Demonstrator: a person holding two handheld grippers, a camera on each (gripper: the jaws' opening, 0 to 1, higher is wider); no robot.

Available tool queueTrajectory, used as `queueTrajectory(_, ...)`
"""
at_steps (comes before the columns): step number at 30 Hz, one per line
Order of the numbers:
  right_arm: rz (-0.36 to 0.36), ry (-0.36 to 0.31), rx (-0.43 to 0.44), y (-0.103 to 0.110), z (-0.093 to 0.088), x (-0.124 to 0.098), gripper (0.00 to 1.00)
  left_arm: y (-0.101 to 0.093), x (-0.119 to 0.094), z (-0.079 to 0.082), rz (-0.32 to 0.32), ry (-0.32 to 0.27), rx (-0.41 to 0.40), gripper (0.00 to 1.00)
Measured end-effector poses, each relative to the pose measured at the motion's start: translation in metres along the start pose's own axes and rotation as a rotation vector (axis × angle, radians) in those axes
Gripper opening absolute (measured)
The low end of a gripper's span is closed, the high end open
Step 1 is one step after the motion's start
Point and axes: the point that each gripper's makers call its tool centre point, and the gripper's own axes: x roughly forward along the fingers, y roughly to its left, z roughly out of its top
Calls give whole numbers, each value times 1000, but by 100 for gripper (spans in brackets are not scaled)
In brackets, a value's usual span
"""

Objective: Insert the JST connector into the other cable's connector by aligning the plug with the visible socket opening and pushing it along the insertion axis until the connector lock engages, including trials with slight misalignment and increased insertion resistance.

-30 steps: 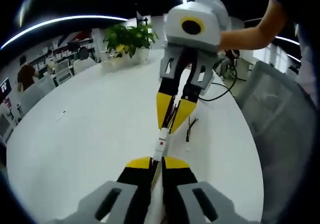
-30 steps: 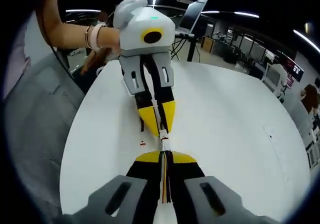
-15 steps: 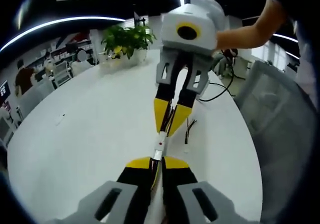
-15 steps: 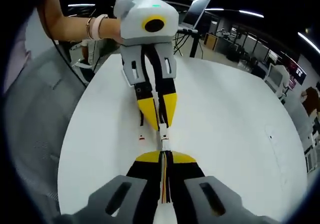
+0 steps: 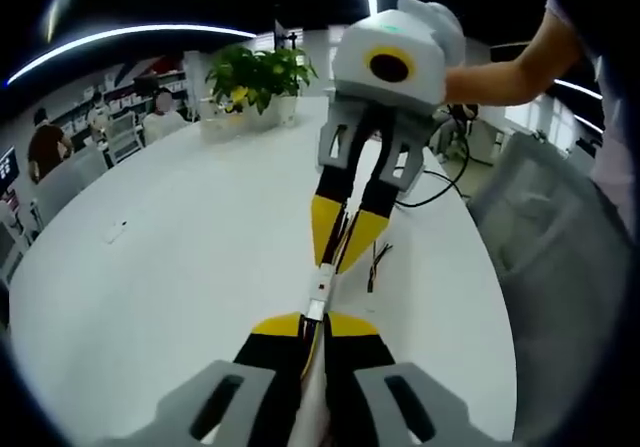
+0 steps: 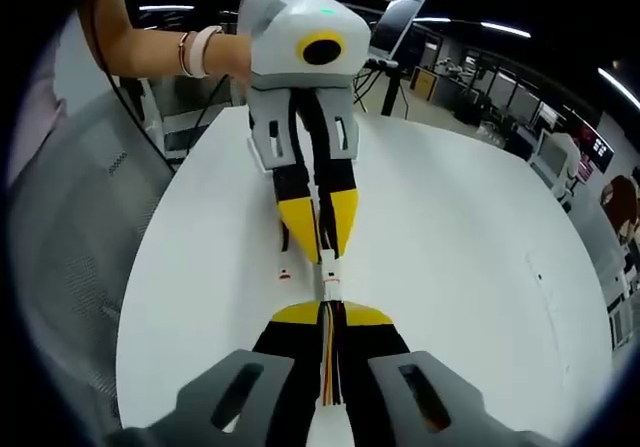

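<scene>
In the left gripper view my left gripper (image 5: 313,324) rises from the bottom, shut on a cable whose white JST connector (image 5: 320,292) sticks out past its yellow tips. The right gripper (image 5: 340,235) comes down from above, shut on the other cable's thin wires. The two connectors meet tip to tip between the grippers; whether they are locked together is too small to tell. In the right gripper view my right gripper (image 6: 330,313) is shut on red, yellow and black wires (image 6: 328,367), with the white connector (image 6: 330,283) just ahead. The left gripper (image 6: 320,229) faces it from above.
All this is held above a round white table (image 5: 170,257). A loose cable (image 5: 375,264) and a small loose connector (image 6: 285,273) lie on it. A potted plant (image 5: 258,72) and a black cord (image 5: 440,182) are at the far edge. Grey chairs (image 5: 560,227) stand beside it.
The two grippers stay tip to tip with the connectors between them. Both views have shifted slightly with the hands; the grips are the same.
</scene>
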Motion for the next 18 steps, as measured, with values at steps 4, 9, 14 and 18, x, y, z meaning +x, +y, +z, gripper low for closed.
queueTrajectory(4, 2, 13, -14, -3, -2, 0, 2, -1, 1, 1, 3, 11, 8, 0)
queueTrajectory(9, -3, -5, 6, -7, -1, -3, 2, 0, -1, 6, 9, -7, 0, 0)
queueTrajectory(14, 1, -7, 8, -5, 0, -3, 2, -1, -2, 6, 2, -9, -1, 0)
queueTrajectory(18, 5, -26, 27, -6, 2, -5, 1, -2, -6, 9, 2, -21, -17, 0)
